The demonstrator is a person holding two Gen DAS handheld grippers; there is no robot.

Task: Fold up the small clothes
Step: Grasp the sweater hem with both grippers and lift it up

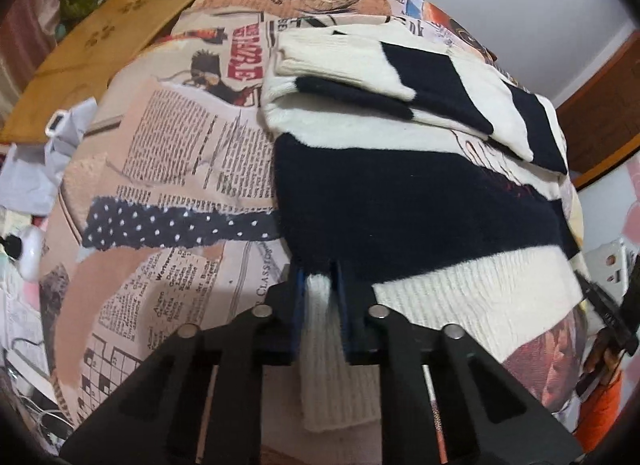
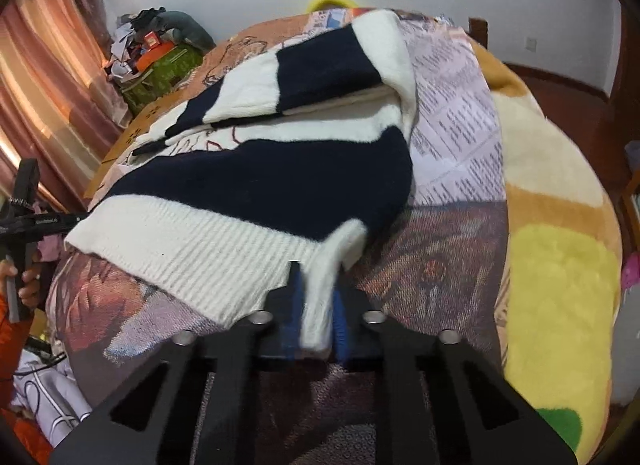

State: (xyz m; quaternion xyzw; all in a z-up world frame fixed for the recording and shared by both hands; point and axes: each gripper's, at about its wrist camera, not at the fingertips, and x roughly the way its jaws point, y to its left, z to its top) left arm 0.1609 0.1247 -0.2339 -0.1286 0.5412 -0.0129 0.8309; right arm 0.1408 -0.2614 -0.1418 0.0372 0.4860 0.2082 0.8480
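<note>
Pinching the white ribbed hem of the striped sweater (image 1: 400, 201), left hand-held gripper (image 1: 322, 285) and right hand-held gripper (image 2: 318, 289) are both clamped on fabric at opposite near corners. Sweater lies flat, sleeves folded across, on a newspaper-print blanket (image 1: 180, 145) covering the bed.

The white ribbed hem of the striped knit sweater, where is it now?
The white ribbed hem lies at the near edge of the newspaper-print bedcover, pinched at its two corners by the left gripper and right gripper.
</note>
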